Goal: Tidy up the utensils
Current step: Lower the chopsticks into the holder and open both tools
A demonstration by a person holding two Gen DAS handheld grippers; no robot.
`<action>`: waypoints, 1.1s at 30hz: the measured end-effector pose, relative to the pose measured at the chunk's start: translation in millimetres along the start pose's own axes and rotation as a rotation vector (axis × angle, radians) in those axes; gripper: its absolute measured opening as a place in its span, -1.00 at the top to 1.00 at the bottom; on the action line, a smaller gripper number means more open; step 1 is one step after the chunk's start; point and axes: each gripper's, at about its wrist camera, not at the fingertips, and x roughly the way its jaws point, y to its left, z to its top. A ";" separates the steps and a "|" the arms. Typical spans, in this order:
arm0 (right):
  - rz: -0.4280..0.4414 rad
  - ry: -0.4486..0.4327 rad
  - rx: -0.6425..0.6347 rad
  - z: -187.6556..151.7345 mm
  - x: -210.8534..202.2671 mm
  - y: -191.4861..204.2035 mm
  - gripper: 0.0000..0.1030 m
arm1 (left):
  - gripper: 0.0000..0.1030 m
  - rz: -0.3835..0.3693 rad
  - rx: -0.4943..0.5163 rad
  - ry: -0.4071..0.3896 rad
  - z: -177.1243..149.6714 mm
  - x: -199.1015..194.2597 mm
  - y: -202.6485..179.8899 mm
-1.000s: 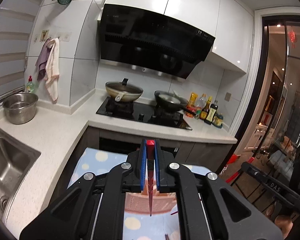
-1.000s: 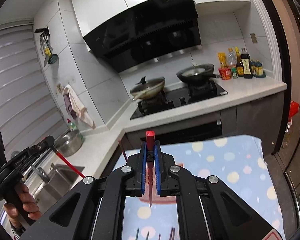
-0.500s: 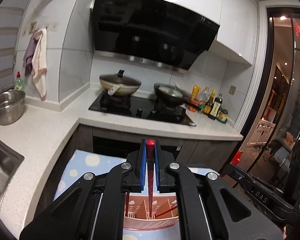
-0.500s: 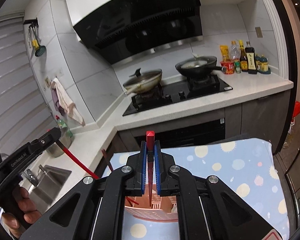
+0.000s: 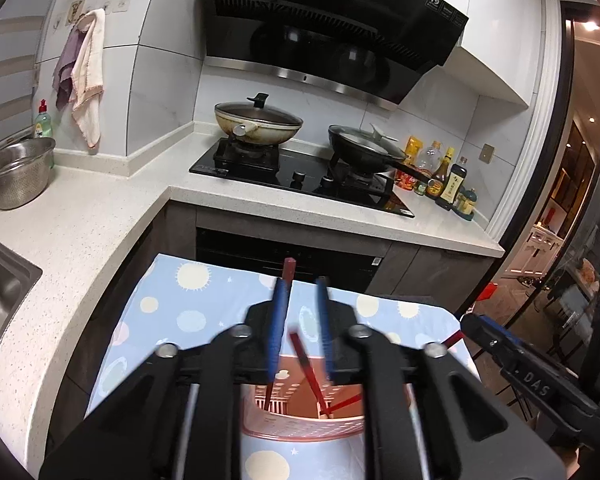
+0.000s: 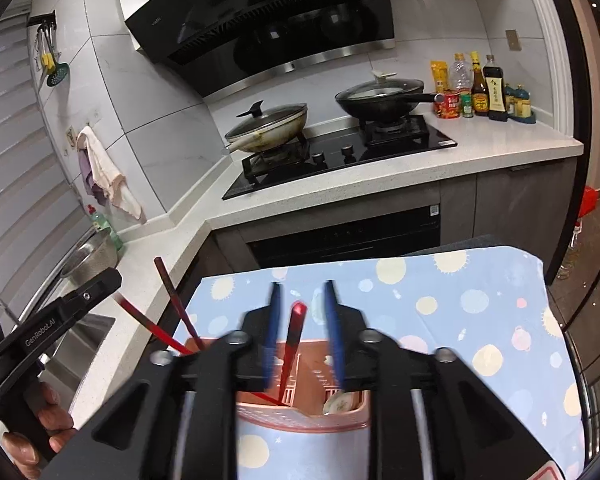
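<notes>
A pink slotted holder [image 5: 300,430] [image 6: 300,416] stands on the blue dotted tablecloth [image 5: 188,300] [image 6: 460,300]. My left gripper [image 5: 302,282] hovers over it, jaws opening. A blurred red chopstick [image 5: 305,366] tilts loose between them, its lower end in the holder. A darker chopstick [image 5: 289,270] stands in the holder beside the left finger. My right gripper [image 6: 302,285] is also above the holder, jaws opening. Its red chopstick [image 6: 294,336] leans free between the pads, tip down in the holder. A white spoon [image 6: 338,404] lies inside the holder.
Behind the table runs an L-shaped white counter [image 5: 100,216] with a black hob, two lidded pans [image 5: 258,120] [image 5: 360,146] and sauce bottles [image 5: 448,184]. A steel bowl [image 5: 18,172] and sink are on the left. A hand [image 6: 40,428] holds the left gripper's handle.
Both grippers came down over the pink holder. Their jaws, shut on a red chopstick each, have parted, and the chopsticks have slid down and tilted into the holder.
</notes>
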 end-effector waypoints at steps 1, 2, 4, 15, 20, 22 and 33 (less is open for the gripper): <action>0.000 -0.004 0.003 -0.1 -1.5 -1.4 0.22 | 0.21 0.012 -0.011 -0.005 -1.2 -2.0 2.4; 0.002 -0.005 0.003 0.4 -3.3 -2.4 0.22 | 0.19 0.016 -0.015 -0.013 -1.3 -4.0 4.1; 0.000 -0.012 0.000 0.3 -8.3 -2.6 0.22 | 0.18 0.024 -0.018 -0.014 -1.6 -6.5 7.3; 0.006 0.006 -0.036 -21.6 -40.9 5.5 0.22 | 0.18 0.046 -0.001 0.002 -16.2 -33.6 13.7; 0.003 0.033 -0.043 -43.6 -57.9 7.4 0.22 | 0.18 0.045 0.010 0.019 -32.4 -50.8 12.3; 0.004 0.050 -0.048 -55.6 -66.4 8.1 0.22 | 0.18 0.044 0.017 0.029 -40.5 -57.6 11.1; -0.050 0.166 -0.084 -145.1 -114.1 -1.8 0.22 | 0.18 0.061 0.073 0.144 -126.7 -96.7 8.5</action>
